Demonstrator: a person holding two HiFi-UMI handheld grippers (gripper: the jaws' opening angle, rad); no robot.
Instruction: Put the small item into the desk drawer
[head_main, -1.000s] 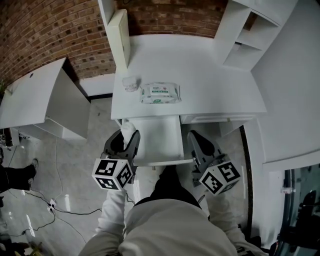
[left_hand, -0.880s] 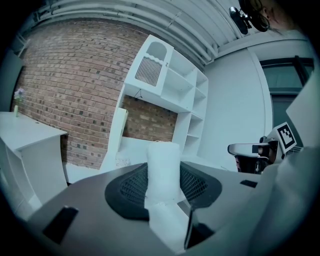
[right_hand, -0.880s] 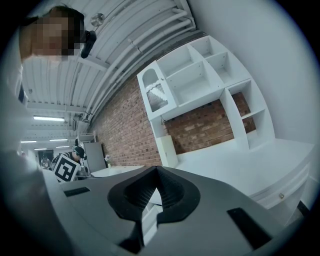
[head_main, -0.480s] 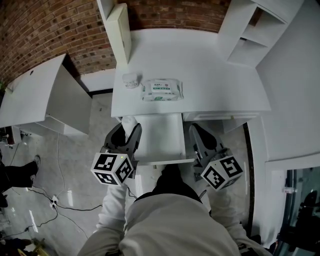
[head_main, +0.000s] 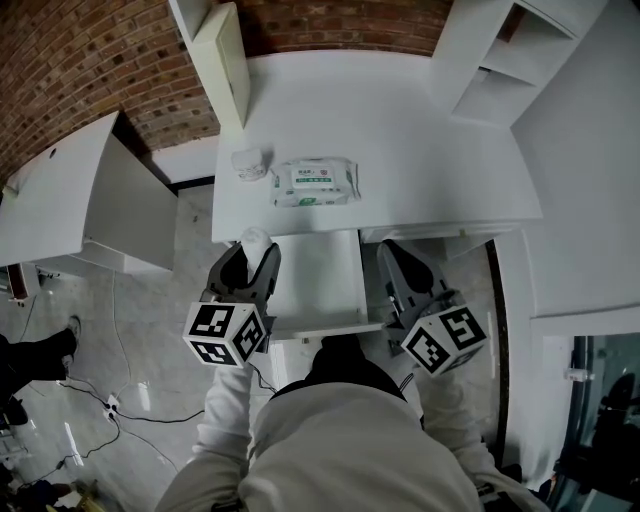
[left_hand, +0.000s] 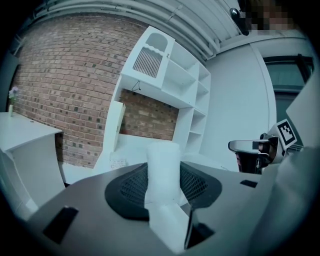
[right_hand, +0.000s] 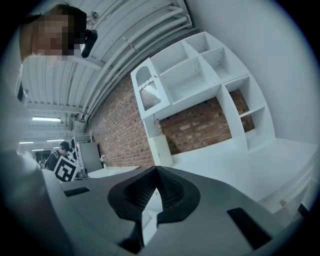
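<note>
In the head view the white desk drawer (head_main: 315, 275) stands pulled out under the desk's (head_main: 400, 150) front edge. My left gripper (head_main: 250, 252) hovers at the drawer's left side, shut on a small white cylinder (head_main: 255, 240) that sticks up past its fingertips. In the left gripper view that cylinder (left_hand: 162, 167) stands upright, clamped in the left gripper (left_hand: 162, 175). My right gripper (head_main: 392, 252) hangs at the drawer's right side. In its own view the right gripper (right_hand: 156, 172) has its jaws meeting at the tips with nothing in them.
A pack of wet wipes (head_main: 315, 183) and a small white round thing (head_main: 248, 163) lie on the desk's front left. A white shelf unit (head_main: 490, 60) stands at the back right, a white panel (head_main: 225, 50) at the back left. Another white desk (head_main: 60, 190) is to the left, with cables (head_main: 130, 410) on the floor.
The head view has shifted a little. Both grippers keep their places beside the open drawer, and the left one still holds the cylinder.
</note>
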